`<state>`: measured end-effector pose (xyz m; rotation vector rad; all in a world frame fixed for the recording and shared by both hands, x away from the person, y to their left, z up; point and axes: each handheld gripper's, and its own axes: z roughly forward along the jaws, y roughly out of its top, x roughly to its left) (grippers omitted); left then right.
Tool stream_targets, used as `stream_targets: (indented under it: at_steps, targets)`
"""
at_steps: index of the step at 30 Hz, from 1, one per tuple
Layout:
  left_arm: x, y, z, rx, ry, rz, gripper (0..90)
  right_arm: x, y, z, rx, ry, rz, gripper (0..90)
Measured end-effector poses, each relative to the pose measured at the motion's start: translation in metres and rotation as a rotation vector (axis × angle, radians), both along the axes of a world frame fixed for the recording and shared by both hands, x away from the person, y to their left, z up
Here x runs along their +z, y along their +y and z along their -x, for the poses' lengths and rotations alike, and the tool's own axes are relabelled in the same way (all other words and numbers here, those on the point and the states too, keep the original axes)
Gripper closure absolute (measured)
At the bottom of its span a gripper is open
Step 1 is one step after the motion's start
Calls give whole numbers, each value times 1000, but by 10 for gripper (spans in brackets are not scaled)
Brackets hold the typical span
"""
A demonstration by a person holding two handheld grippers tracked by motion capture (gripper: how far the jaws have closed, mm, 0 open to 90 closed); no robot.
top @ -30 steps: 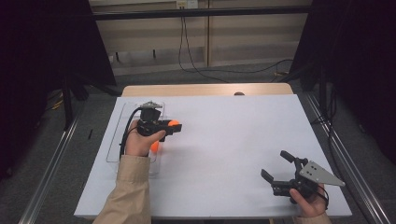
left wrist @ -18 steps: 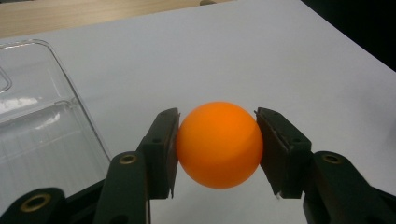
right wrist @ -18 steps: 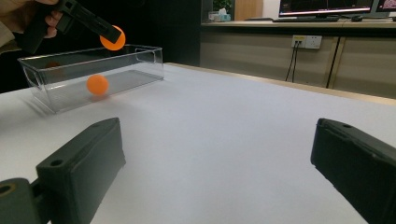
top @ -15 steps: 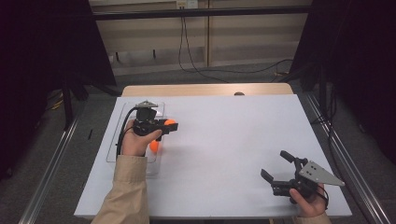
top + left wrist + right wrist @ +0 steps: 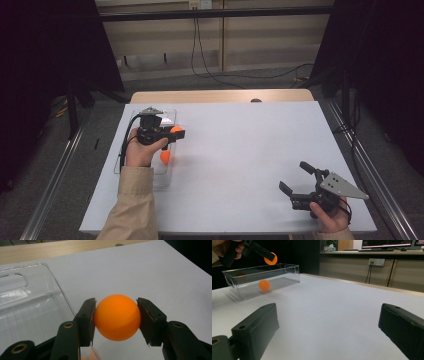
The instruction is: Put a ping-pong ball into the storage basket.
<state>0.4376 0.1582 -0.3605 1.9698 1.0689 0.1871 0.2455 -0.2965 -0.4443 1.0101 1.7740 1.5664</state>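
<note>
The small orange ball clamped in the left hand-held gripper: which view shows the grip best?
The left gripper view: the small orange ball sits close-up between both pads. In the high view it is tiny; in the right gripper view it is distant and half hidden.

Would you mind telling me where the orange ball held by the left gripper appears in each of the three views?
High view: the held orange ball sits left of centre, at the tip of the left gripper.
Left gripper view: the ball is at centre, clamped between the two black jaws.
Right gripper view: it is at upper left, above the box.
Shared landmark: the clear plastic box.
</note>
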Motion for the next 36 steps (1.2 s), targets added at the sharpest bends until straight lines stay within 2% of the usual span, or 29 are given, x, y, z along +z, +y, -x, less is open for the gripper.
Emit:
stream_targets:
  at_steps: [36]
  targets:
    - [-2, 21, -5, 75, -19, -25, 509, -1, -1, -1, -1, 0, 2, 20]
